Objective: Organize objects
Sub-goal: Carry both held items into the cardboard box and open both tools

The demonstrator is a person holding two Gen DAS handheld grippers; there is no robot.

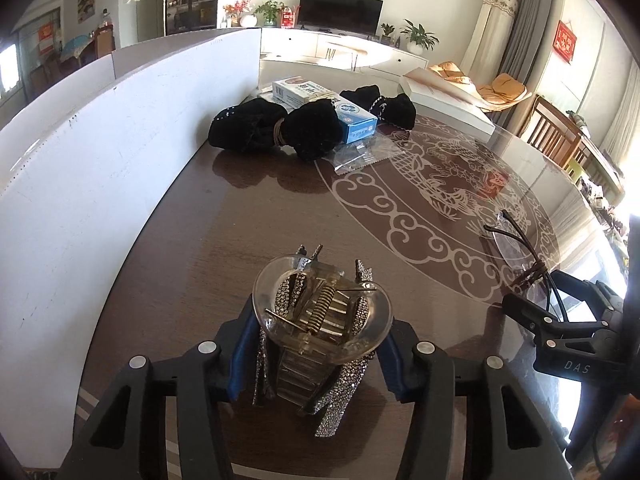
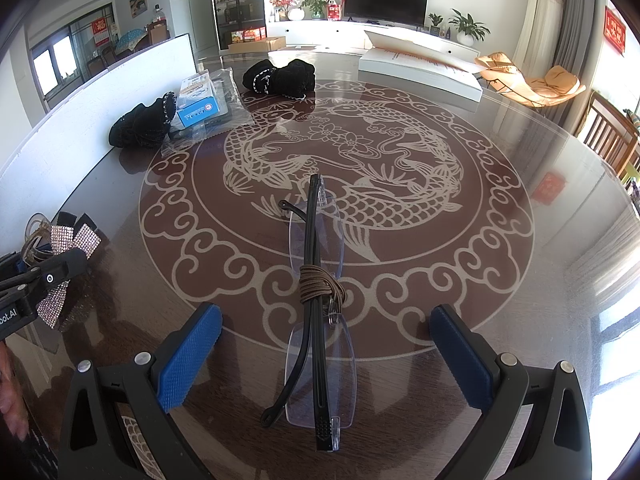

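Left gripper (image 1: 316, 344) is clamped on a rhinestone hair claw clip (image 1: 320, 320), held just over the dark glass-topped table (image 1: 192, 264). Right gripper (image 2: 326, 344) is spread wide with the folded rimless glasses (image 2: 318, 312), wrapped in brown cord, lying on the table between its blue pads (image 2: 188, 356). Farther back, beside the white board (image 1: 120, 128), sit black scrunchies (image 1: 276, 128) and a blue-and-white box (image 1: 332, 110).

The blue box's (image 1: 352, 114) print is too small to read; black cloth bundles (image 1: 276, 130) hide its lower edge.
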